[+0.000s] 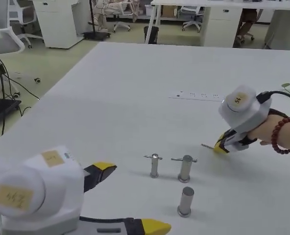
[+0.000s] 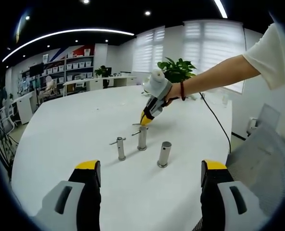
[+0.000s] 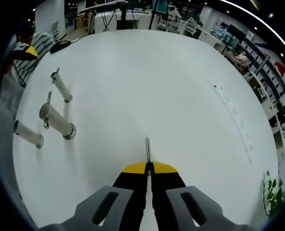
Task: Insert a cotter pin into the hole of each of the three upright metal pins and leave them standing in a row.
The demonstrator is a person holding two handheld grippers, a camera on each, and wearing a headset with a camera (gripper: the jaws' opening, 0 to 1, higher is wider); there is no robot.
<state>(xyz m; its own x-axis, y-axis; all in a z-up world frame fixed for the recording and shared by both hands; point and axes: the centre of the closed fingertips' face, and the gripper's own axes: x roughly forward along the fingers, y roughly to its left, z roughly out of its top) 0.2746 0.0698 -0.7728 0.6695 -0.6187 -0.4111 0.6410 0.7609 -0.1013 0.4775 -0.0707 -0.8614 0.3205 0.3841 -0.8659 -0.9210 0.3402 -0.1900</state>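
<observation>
Head view: left gripper (image 1: 131,198), jaws wide apart and holding nothing. Ahead of its tips three upright metal pins stand on the white table (image 1: 110,98): left fitted pin (image 1: 154,165) and right fitted pin (image 1: 185,168), each with a cross-piece through the top, and the plain pin (image 1: 185,200), nearest the jaws. Right gripper (image 1: 222,147), jaws closed on a loose cotter pin (image 1: 207,146) that projects past the tips toward the fitted pins, apart from them. Left gripper view: jaws apart; all three pins stand ahead between them, the plain pin (image 2: 164,154) closest, toward the right jaw. Right gripper view: jaws together, clamping the cotter pin (image 3: 147,149), which projects straight ahead; the three pins stand well off to the jaws' left.
</observation>
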